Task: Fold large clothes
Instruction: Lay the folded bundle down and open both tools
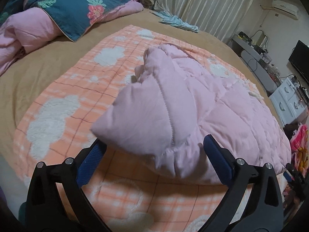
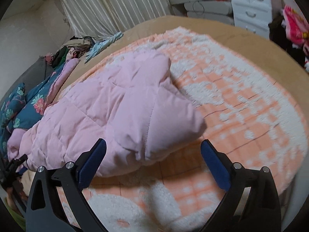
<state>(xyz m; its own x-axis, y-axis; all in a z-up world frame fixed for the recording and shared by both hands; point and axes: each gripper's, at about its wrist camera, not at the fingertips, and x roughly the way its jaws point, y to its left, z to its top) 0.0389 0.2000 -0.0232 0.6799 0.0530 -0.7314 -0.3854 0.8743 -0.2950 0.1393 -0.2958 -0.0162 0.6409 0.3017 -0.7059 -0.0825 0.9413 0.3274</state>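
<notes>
A pale pink quilted puffer jacket (image 1: 202, 104) lies bunched on an orange checked blanket (image 1: 63, 100) with white clouds, spread over a tan bed. My left gripper (image 1: 154, 150) is open, its blue-padded fingers on either side of a puffy jacket corner, with the left pad partly hidden under it. The jacket also shows in the right wrist view (image 2: 115, 104). My right gripper (image 2: 153, 150) is open too, with a jacket corner bulging between its fingers. Neither pair of pads presses the fabric.
A teal floral and pink duvet (image 1: 63, 13) is heaped at the bed's far left. A light blue cloth (image 1: 177, 22) lies by the curtains (image 1: 212, 2). A white drawer unit (image 1: 289, 100), a grey desk (image 1: 256, 65) and a TV stand at the right.
</notes>
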